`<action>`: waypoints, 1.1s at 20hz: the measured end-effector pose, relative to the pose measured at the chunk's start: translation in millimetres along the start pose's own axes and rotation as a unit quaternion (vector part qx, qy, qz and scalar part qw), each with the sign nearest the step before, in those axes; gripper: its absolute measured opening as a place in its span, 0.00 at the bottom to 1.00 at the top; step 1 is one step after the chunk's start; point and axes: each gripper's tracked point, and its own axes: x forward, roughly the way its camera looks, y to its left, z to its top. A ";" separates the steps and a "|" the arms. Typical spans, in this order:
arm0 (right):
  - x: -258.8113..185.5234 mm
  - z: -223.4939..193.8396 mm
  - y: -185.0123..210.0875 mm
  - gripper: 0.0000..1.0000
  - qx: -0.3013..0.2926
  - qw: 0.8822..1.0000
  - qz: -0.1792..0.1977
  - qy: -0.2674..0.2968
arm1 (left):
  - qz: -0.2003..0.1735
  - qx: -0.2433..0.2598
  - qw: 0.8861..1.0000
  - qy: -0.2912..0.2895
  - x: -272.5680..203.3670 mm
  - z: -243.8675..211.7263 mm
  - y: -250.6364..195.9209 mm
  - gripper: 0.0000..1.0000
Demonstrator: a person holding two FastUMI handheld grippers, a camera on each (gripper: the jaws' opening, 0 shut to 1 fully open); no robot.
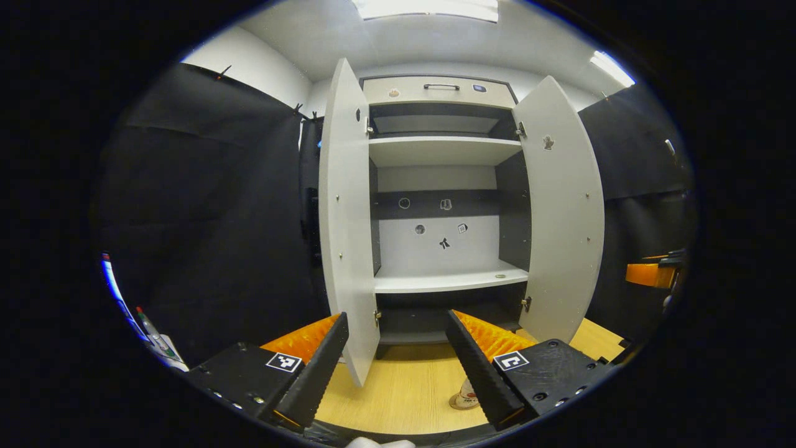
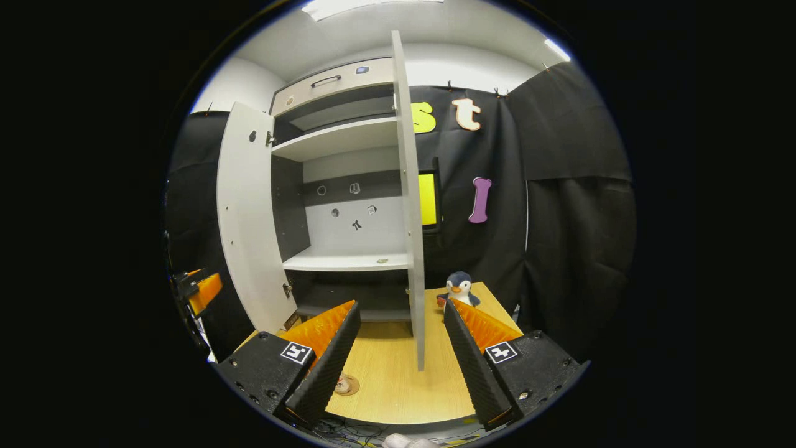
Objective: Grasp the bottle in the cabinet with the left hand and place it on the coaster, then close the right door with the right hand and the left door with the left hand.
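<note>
Each gripper — left gripper [image 1: 397, 359] and right gripper [image 2: 398, 348] — has two wedge-shaped fingers with ribbed inner faces, mounted on black blocks studded with small screws — a square black-and-white marker sits on each block.

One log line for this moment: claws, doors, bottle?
left claw: open | right claw: open | left door: open | right door: open | shelves: no bottle | coaster: on table, load unclear
</note>
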 end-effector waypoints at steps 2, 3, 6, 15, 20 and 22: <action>-2.6 5.7 -5.8 0.84 -0.003 1.000 -0.006 -0.007 | -0.001 0.001 1.000 -0.002 -7.0 3.1 0.5 0.96; -3.5 10.1 -9.9 0.84 -0.007 1.000 -0.010 -0.011 | -0.004 -0.004 1.000 -0.001 -10.0 3.9 -0.9 0.96; -0.9 30.4 -30.4 0.84 -0.020 0.999 -0.026 -0.028 | -0.014 -0.007 1.000 0.002 -12.9 10.3 -8.3 0.96; 77.7 104.1 -103.2 0.83 -0.021 0.999 -0.022 -0.043 | 0.018 -0.006 1.000 -0.011 -7.9 44.3 -28.4 0.96; 128.0 132.4 -107.3 0.83 -0.035 0.998 0.028 -0.051 | 0.043 0.007 0.999 -0.014 -6.8 57.5 -46.3 0.96; 142.3 132.3 -98.0 0.83 -0.037 0.997 0.057 -0.041 | 0.046 0.005 0.999 -0.011 -5.7 59.7 -54.0 0.95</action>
